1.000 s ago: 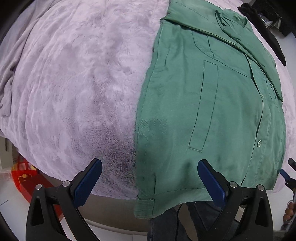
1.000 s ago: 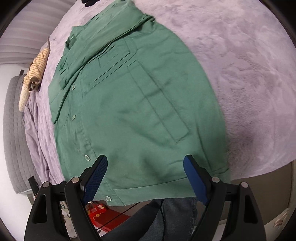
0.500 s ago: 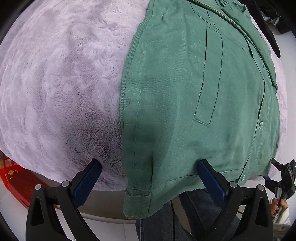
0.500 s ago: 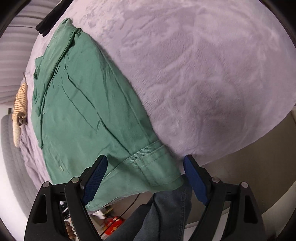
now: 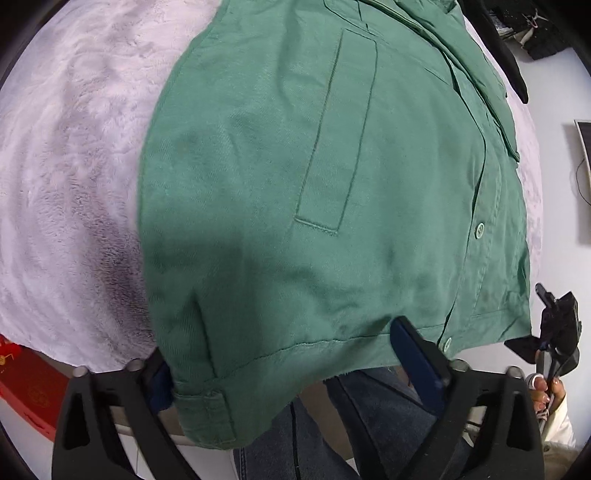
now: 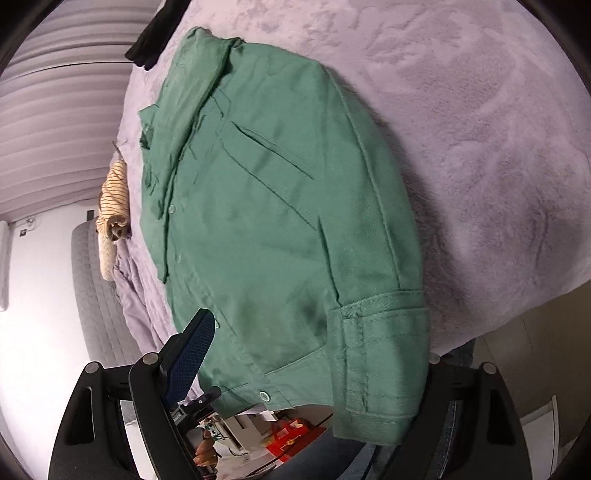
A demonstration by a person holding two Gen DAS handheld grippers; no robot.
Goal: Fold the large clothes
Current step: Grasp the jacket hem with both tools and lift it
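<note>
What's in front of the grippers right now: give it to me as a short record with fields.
Garment: green buttoned fabric jacket, spread flat, hem overhanging the bed edge
Surface: lilac plush blanket
Left gripper: jaws closing, hem between them
Right gripper: open, hem corner between its jaws
Also there: black garment, striped cloth

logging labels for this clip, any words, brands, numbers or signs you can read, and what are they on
None can be read.
green jacket: no tag, print or brand shows.
red box under the bed edge: gold marks, too small and blurred to read.
red item in the right wrist view: a small mark, unreadable.
</note>
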